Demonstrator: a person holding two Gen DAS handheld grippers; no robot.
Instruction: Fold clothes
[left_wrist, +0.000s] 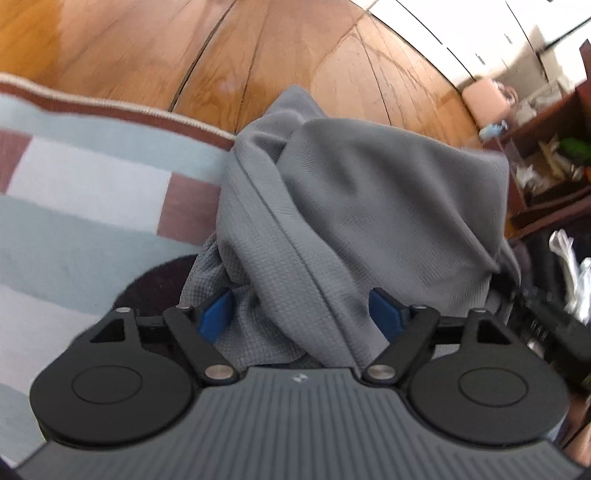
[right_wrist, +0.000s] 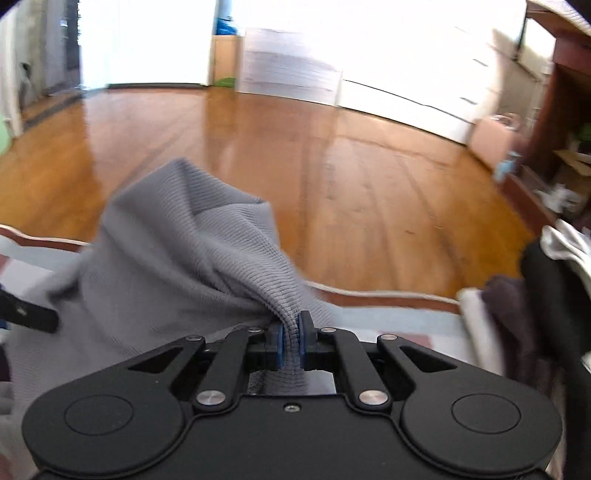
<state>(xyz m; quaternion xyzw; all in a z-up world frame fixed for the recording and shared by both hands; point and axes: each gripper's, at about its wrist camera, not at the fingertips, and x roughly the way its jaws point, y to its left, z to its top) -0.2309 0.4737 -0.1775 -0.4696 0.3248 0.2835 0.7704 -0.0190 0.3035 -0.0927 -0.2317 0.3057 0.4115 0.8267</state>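
A grey knit garment (left_wrist: 369, 206) hangs bunched in front of my left gripper (left_wrist: 301, 314). The blue pads (left_wrist: 216, 314) stand wide apart, and loose folds of the cloth lie between them without being pinched. In the right wrist view the same grey garment (right_wrist: 177, 251) is lifted above the rug, and my right gripper (right_wrist: 291, 339) is shut on a gathered ridge of it. The cloth drapes away to the left, where a black finger of the left gripper (right_wrist: 33, 315) pokes in at the frame's edge.
A striped rug (left_wrist: 74, 229) in pale blue, white and brown lies under the garment, edged by a brown border (right_wrist: 388, 297). Wooden floor (right_wrist: 332, 155) stretches beyond. Dark and white clothes (right_wrist: 546, 266) are piled at the right, by a dark wooden shelf (left_wrist: 546, 166).
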